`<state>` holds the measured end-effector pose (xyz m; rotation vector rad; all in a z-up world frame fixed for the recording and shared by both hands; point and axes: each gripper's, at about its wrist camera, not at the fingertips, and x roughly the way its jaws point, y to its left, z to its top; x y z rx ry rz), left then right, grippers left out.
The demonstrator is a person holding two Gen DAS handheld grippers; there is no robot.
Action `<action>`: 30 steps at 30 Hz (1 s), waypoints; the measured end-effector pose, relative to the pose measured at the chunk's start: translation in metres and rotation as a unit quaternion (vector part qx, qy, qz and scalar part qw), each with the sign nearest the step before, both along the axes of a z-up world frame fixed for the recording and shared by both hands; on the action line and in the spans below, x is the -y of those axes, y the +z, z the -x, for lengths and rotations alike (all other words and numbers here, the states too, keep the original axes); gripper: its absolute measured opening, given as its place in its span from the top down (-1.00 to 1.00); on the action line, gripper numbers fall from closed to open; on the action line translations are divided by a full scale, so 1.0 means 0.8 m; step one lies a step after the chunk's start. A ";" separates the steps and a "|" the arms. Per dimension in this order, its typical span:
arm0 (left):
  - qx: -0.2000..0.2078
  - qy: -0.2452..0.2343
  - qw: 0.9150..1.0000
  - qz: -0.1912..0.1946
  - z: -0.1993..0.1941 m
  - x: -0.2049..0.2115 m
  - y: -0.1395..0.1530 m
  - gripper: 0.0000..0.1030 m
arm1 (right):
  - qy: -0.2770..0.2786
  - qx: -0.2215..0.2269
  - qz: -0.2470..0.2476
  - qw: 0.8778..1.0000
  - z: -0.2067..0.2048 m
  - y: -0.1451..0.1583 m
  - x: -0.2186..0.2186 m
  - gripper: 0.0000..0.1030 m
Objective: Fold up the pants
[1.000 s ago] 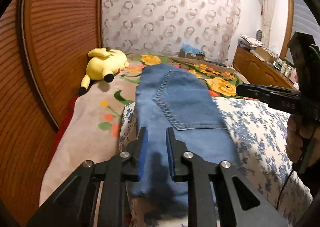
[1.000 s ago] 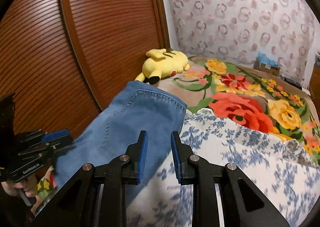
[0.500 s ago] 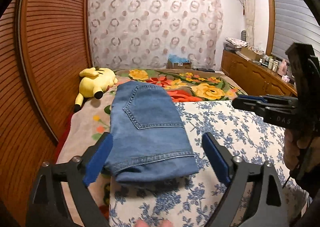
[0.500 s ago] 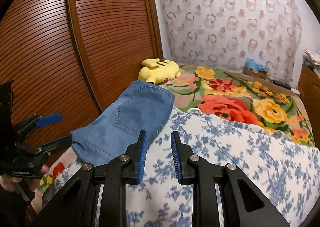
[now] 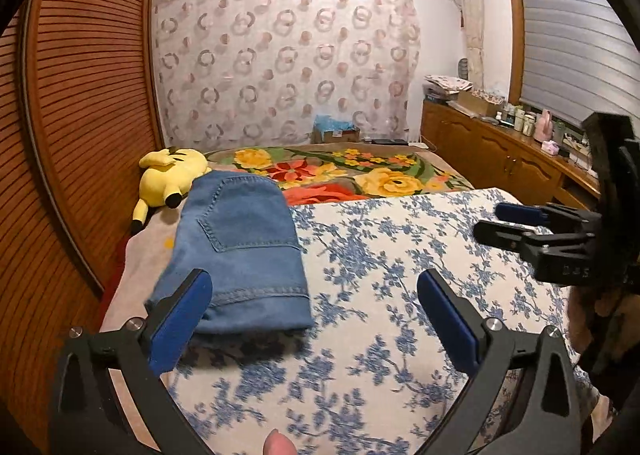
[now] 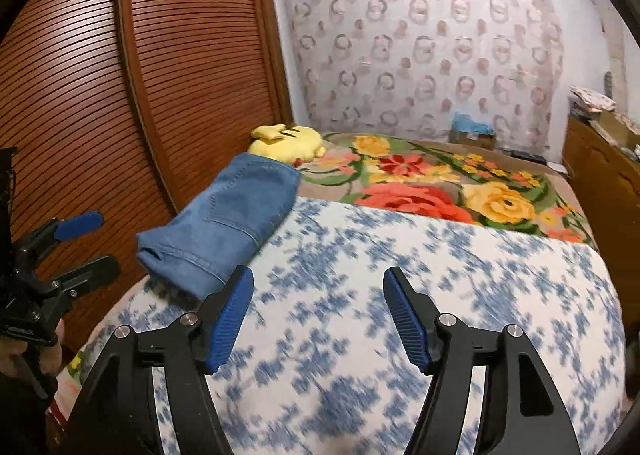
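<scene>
1. My left gripper (image 5: 312, 307) has its blue pads spread wide, holding nothing, just short of the pants (image 5: 240, 247)
2. My right gripper (image 6: 318, 313) is also spread apart and empty above the blue-flowered sheet (image 6: 400, 275)
3. The pants lie folded on the bed's left edge, back pocket up, near the yellow plush toy (image 5: 172, 175) by the wooden door (image 5: 80, 95)

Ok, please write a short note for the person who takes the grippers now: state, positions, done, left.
Left gripper: open, empty, near the jeans' closest end.
Right gripper: open, empty, over the blue-flowered sheet.
Jeans: folded into a compact stack, pocket up, at the bed's left edge, beside the yellow plush toy.
Done: the fold looks finished.
Left: probably nothing; maybe tidy the near edge.
</scene>
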<state>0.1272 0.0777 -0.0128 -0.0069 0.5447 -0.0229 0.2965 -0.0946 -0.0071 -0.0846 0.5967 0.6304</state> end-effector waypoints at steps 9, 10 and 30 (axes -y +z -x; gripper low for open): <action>-0.004 -0.025 0.999 0.026 0.021 0.063 -0.015 -0.99 | -0.054 0.015 0.002 0.998 0.051 0.010 0.054 -0.36; -0.001 -0.026 0.999 0.025 0.023 0.067 -0.014 -0.99 | -0.059 0.018 0.002 0.998 0.057 0.009 0.060 -0.36; 0.039 -0.029 0.999 0.022 0.058 0.119 0.060 -0.99 | -0.112 0.072 -0.009 0.991 0.139 0.062 0.108 -0.50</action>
